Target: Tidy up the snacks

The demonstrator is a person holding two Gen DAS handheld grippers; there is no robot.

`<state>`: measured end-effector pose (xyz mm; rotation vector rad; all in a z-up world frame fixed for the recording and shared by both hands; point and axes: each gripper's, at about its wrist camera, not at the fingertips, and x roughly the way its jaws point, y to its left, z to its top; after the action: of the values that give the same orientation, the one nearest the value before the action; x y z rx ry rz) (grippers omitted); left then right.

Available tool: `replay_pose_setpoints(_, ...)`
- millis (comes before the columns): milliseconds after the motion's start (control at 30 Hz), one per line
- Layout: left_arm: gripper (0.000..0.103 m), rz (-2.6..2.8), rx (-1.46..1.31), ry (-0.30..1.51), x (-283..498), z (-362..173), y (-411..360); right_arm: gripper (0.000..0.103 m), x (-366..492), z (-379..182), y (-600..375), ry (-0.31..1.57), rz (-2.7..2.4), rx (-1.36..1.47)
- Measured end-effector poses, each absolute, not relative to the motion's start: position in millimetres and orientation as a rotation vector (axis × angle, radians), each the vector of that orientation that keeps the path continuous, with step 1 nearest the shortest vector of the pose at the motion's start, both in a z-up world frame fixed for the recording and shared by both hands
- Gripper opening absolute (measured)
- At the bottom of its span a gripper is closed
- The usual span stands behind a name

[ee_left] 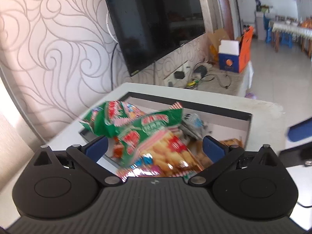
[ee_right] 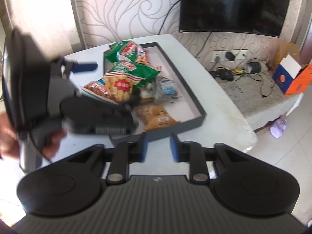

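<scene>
A dark grey tray (ee_right: 183,78) on a white table (ee_right: 224,105) holds several snack packets. Two green bags lie in it, one at the far end (ee_right: 126,52) and one nearer (ee_right: 124,78). Beside them are a clear packet with a blue label (ee_right: 165,85) and a brown biscuit packet (ee_right: 156,117). My left gripper (ee_left: 155,149) hovers wide open over the tray's near left. The blurred green bag (ee_left: 148,128) shows between its blue pads, which do not press on it. My right gripper (ee_right: 159,148) sits at the tray's near edge, pads slightly apart with nothing between them.
A black TV (ee_right: 232,5) hangs on the patterned wall. A low ledge (ee_right: 253,97) to the right carries cables, a socket strip and a blue-orange box (ee_right: 292,78). A purple object (ee_right: 277,128) lies on the tiled floor. A person's hand (ee_right: 7,142) holds the left gripper.
</scene>
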<state>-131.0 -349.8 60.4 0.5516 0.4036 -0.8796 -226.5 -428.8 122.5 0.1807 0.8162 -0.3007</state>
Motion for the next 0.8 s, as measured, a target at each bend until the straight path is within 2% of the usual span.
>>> replay_pose_setpoints(300, 0.103, -0.826, 0.338, 0.502, -139.6, 97.2, -311.6, 0.031, -237.1, 141.6, -429.8, 0.784, -0.273, 0.165)
replay_pose_setpoints(467, 0.103, -0.807, 0.34, 0.458, -168.3, 111.9, -290.6, 0.031, -247.8, 145.2, -413.7, 0.783, -0.26, 0.186)
replay_pose_setpoints(800, 0.103, -0.812, 0.353, 0.511, -219.3, 110.0, -260.5, 0.031, -282.2, 146.2, -374.6, 0.812, -0.256, 0.195)
